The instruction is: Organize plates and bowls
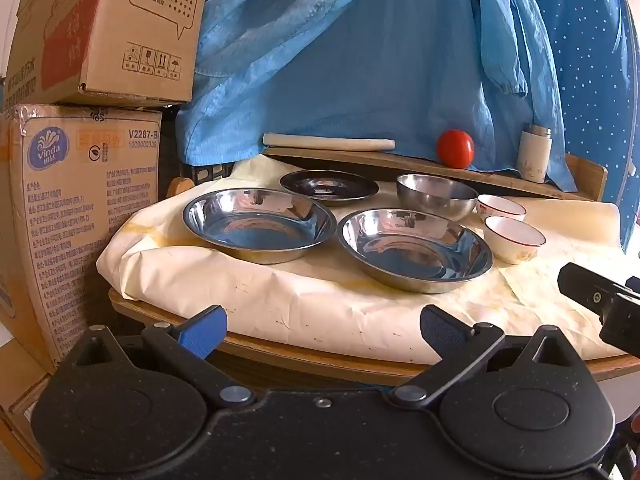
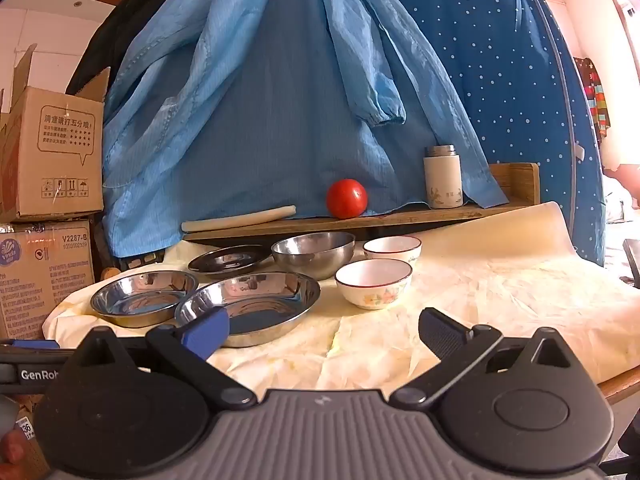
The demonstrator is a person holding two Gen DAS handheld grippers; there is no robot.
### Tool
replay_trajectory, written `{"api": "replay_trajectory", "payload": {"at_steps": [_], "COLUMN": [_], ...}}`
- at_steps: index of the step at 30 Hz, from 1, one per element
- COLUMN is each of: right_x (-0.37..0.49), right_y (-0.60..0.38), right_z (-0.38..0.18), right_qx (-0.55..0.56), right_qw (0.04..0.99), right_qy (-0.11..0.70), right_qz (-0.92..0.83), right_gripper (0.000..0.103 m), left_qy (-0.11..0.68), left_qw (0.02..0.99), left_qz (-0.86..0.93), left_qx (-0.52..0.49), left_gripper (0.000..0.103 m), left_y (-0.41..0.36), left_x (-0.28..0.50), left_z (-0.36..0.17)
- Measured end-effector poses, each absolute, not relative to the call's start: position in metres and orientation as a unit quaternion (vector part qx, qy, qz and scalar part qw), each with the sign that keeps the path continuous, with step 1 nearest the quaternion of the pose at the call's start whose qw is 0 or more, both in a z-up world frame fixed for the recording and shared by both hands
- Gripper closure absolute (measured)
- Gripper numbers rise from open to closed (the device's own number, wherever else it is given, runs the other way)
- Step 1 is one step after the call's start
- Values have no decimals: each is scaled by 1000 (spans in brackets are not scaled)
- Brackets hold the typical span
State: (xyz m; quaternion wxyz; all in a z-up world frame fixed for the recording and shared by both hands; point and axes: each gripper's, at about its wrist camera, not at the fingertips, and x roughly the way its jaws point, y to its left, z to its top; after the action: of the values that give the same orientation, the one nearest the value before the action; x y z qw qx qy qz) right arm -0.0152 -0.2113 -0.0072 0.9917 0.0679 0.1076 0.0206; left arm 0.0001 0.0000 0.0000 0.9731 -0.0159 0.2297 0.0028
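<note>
On the paper-covered round table [image 1: 280,308] stand two wide steel plates, the left plate [image 1: 259,224] [image 2: 144,298] and the right plate [image 1: 414,249] [image 2: 256,306]. Behind them lie a dark flat saucer [image 1: 329,187] [image 2: 230,260] and a deep steel bowl [image 1: 436,196] [image 2: 314,254]. Two white ceramic bowls sit to the right, the near one [image 1: 514,239] [image 2: 374,283] and the far one [image 1: 501,207] [image 2: 393,249]. My left gripper [image 1: 322,326] hangs open before the table's front edge, holding nothing. My right gripper [image 2: 324,330] is open over the table's near part, empty, its left finger in front of the right plate.
A wooden shelf [image 1: 400,162] [image 2: 360,220] at the back carries a red tomato [image 1: 455,148] [image 2: 346,198], a white flask [image 1: 534,156] [image 2: 442,178] and a pale roll [image 1: 328,142]. Blue garments [image 1: 360,60] hang behind. Cardboard boxes [image 1: 80,200] are stacked at the left.
</note>
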Motion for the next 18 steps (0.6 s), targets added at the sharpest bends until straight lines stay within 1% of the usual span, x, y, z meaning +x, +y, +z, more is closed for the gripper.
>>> {"api": "replay_trajectory", "payload": {"at_steps": [18], "right_x": [-17], "right_y": [-210], "right_z": [-7], "right_qx": [65], "right_qw": [992], "right_qy": [110], "right_qz": [20], "right_gripper": [0], "left_qy": [233], "left_qw": [972], "left_qz": [6], "left_qx": [-21], "left_gripper": [1], "left_y": [0], "left_x": [-1], "left_z": [-2]}}
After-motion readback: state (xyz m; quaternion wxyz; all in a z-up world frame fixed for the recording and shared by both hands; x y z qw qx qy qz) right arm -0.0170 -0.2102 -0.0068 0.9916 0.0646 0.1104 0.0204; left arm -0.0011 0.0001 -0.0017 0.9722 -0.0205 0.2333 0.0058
